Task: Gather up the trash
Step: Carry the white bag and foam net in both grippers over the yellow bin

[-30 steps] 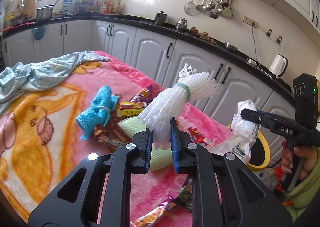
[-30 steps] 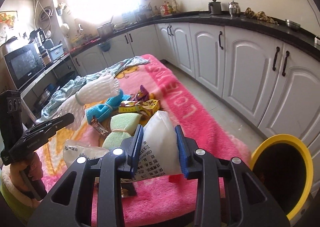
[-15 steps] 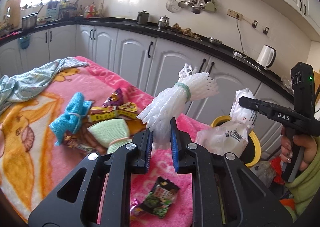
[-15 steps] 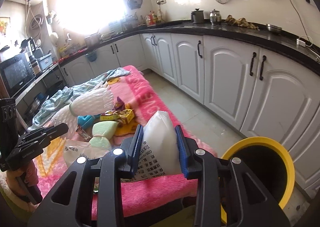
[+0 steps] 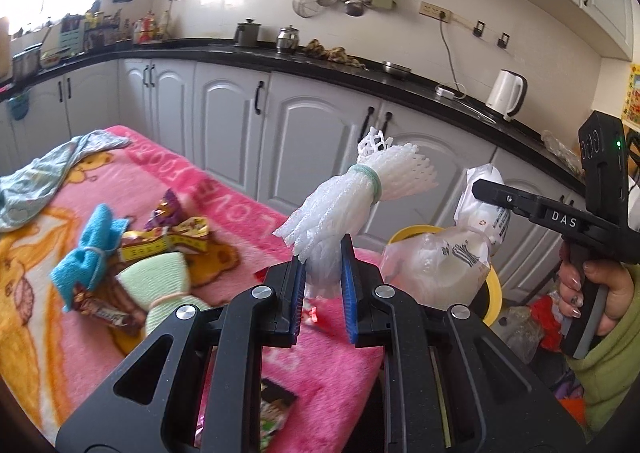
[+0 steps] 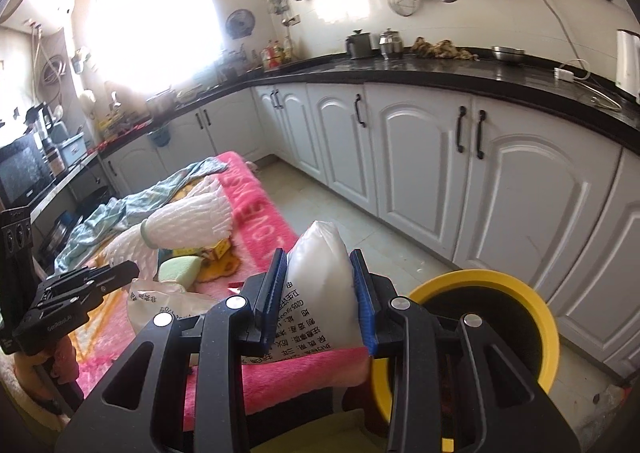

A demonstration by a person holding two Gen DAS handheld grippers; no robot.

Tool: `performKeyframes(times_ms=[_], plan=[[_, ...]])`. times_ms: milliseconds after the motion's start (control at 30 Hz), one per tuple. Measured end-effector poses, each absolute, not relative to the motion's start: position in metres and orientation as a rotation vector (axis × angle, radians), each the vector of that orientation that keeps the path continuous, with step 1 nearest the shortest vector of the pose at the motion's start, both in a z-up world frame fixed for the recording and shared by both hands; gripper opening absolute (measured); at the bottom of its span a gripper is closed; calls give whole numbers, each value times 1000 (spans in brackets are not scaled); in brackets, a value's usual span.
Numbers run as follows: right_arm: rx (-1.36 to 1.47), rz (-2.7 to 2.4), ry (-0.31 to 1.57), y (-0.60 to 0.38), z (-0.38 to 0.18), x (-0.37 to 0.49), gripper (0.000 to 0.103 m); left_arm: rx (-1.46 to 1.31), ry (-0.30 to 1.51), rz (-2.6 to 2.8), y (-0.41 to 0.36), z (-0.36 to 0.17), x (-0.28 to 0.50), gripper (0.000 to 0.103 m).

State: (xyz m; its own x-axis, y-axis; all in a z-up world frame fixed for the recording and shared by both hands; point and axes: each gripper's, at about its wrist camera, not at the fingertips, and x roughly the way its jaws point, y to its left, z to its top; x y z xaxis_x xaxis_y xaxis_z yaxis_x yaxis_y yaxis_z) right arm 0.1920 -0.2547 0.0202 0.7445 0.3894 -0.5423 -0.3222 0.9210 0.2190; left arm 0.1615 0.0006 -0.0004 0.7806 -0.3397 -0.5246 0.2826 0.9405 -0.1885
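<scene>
My left gripper (image 5: 322, 253) is shut on a bundle of white foam fruit netting (image 5: 352, 193) tied with a green band, held above the pink blanket's right edge. My right gripper (image 6: 320, 265) is shut on a white printed plastic bag (image 6: 320, 281), held just left of the yellow-rimmed trash bin (image 6: 548, 329) on the floor. In the left wrist view the bag (image 5: 444, 265) hangs from the right gripper (image 5: 480, 187) in front of the bin (image 5: 494, 285). The netting also shows in the right wrist view (image 6: 188, 221).
The pink blanket (image 5: 248, 213) carries snack wrappers (image 5: 176, 241), a blue cloth bundle (image 5: 92, 249), a green cloth bundle (image 5: 164, 285) and a light blue garment (image 5: 36, 181). White cabinets (image 6: 520, 189) under a black counter run behind. More wrappers (image 5: 276, 409) lie near the blanket's front.
Both grippers have moved right, off toward the blanket's edge and closer to the yellow bin. Each still holds its item. The bin now looms larger in the right wrist view.
</scene>
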Motion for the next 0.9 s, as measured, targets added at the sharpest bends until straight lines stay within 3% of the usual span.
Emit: performKeyframes(times_ms=[900], plan=[[213,165,581,-362,9,187,31,-1,612,-500,-111,-7,193,11]])
